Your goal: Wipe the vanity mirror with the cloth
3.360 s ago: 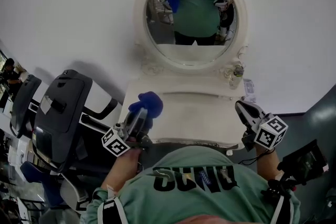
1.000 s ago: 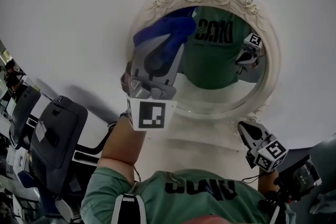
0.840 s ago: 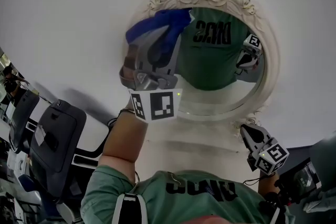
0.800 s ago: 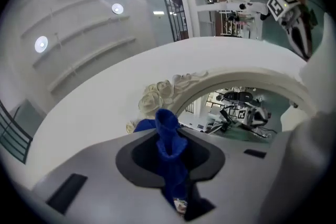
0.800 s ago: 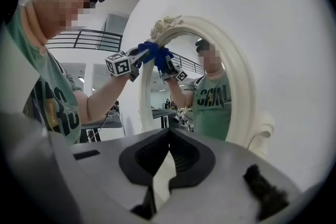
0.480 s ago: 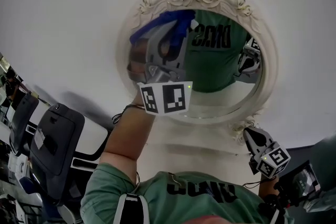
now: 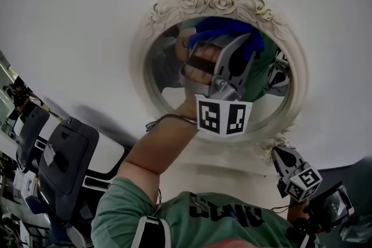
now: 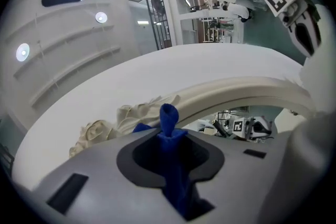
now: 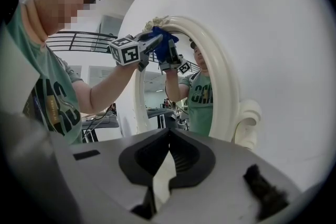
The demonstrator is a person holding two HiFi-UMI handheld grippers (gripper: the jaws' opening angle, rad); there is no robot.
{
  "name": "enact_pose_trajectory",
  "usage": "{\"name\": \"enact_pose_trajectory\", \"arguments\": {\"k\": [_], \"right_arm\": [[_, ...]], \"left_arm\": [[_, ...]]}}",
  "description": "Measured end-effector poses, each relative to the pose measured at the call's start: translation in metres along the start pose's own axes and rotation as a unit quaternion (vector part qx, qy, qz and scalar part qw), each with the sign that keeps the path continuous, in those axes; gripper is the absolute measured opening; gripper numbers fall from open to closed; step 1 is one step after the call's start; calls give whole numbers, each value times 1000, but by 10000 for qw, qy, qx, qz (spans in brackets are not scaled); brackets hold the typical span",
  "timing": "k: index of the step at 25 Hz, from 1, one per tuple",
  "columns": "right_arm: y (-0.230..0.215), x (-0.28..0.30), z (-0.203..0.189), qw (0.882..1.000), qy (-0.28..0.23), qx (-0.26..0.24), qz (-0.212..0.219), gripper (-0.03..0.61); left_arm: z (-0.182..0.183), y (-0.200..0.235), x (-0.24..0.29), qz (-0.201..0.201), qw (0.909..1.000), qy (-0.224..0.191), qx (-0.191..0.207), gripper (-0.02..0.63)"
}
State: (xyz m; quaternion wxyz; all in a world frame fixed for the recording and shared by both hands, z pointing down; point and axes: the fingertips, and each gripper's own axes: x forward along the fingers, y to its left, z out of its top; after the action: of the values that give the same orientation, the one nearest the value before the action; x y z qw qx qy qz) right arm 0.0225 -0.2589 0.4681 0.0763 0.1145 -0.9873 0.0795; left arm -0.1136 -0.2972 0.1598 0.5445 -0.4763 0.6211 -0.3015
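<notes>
A: Since half a second back, the left gripper (image 7: 224, 52) has swept the blue cloth (image 7: 224, 26) across the vanity mirror (image 7: 165, 87). It went from about 11 o'clock on the glass to 12 o'clock, just under the carved roses (image 7: 190, 0).

B: Has it got a proper hold of the cloth?

A: Yes. The left gripper view has both jaws clamped on it, with a twisted blue tuft poking past the tips toward the cream frame (image 8: 236, 93).

B: Is the cloth on the glass?

A: In the head view it looks pressed against the top edge of the glass. The right gripper view also shows it bunched up at the mirror, but it is too small there to confirm contact.

B: And the right gripper (image 7: 280, 154)?

A: It is low, at 5 o'clock of the mirror and clear of the frame, with its marker cube (image 7: 302, 183) on the person's side. Its jaws are closed tip to tip with nothing between them.

B: The arm?

A: A bare forearm (image 7: 157, 151) reaches up from 7 o'clock to the left gripper. White wall (image 7: 75, 20) surrounds the mirror.
</notes>
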Motion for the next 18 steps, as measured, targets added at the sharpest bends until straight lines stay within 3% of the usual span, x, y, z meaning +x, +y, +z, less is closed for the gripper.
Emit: {"name": "enact_pose_trajectory", "arguments": {"k": [8,12,15,18], "right_arm": [[7,-6,3,10000,29,-33,-82,12],[12,-1,12,9999,8,-128,-37,12],[19,1,16,9997,4,-239,7,12],[30,4,23,9994,81,-337,27,12]], "left_arm": [[41,-61,9,-678,9958,-432,437,75],[40,-52,-10,-828,9943,-642,190,74],[9,-18,-53,-556,9975,-447,5,74],[-48,18,-96,-195,9996,217,-60,74]]}}
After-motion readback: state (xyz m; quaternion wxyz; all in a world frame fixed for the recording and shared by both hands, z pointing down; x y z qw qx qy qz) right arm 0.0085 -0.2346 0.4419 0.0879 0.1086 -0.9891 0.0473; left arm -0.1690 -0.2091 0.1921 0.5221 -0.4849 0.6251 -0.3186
